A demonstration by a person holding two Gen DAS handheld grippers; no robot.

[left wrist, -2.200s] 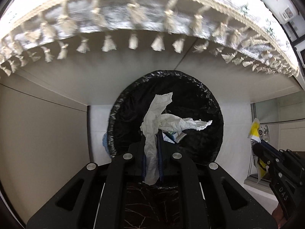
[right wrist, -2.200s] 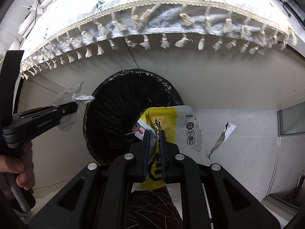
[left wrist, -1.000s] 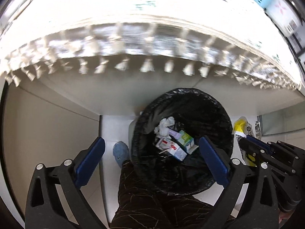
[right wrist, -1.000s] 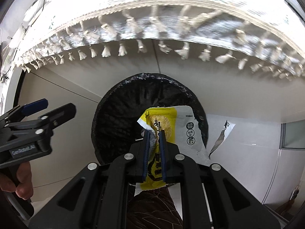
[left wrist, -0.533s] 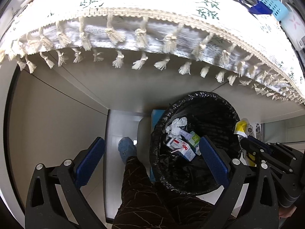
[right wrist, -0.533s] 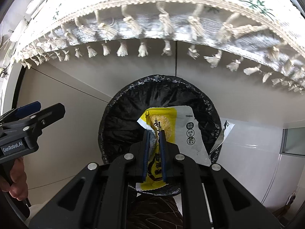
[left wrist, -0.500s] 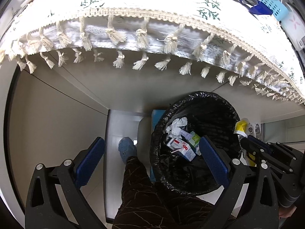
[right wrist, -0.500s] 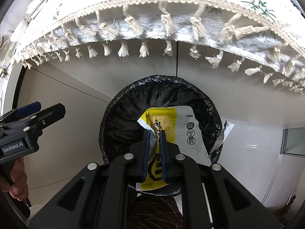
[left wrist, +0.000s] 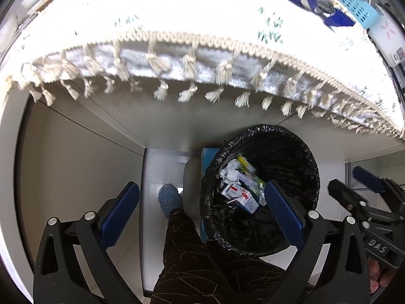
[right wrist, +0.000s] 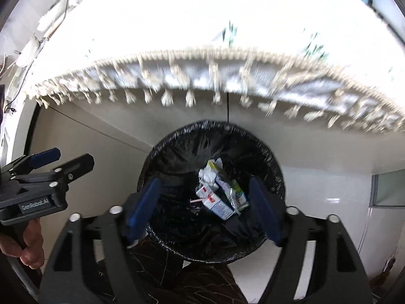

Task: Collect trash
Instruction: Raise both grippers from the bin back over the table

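The trash (right wrist: 217, 192) lies at the bottom of the black-lined bin (right wrist: 177, 149): a crumpled white tissue (right wrist: 208, 176), a red-and-white carton (right wrist: 215, 202) with a pink straw, and a green-and-white carton (right wrist: 234, 190) pressed against it. The left wrist view shows the same heap (left wrist: 240, 185) toward the near-left inner wall of the bin (left wrist: 291, 149), and there a yellow wrapper (left wrist: 244, 162) shows at the far side of the heap, blurred; in the right wrist view that piece is too smeared to name.

The right gripper (right wrist: 205, 209) hangs over the bin mouth. Its jaws have just been opening and now stand wide apart, blue pads on either side of the heap, with nothing between them. The left gripper (left wrist: 200, 214) is spread just as wide and empty, its right pad over the bin's near rim and its left pad over the pale floor.

Only the left wrist view shows a blue shoe (left wrist: 169, 198) beside the bin and a blue basket (left wrist: 358, 6) at the far right corner of the tasselled tablecloth (left wrist: 202, 20). Only the right wrist view shows the bare hand (right wrist: 27, 243) gripping the left tool's handle. The cloth's fringe (right wrist: 215, 86) is motion-blurred there.
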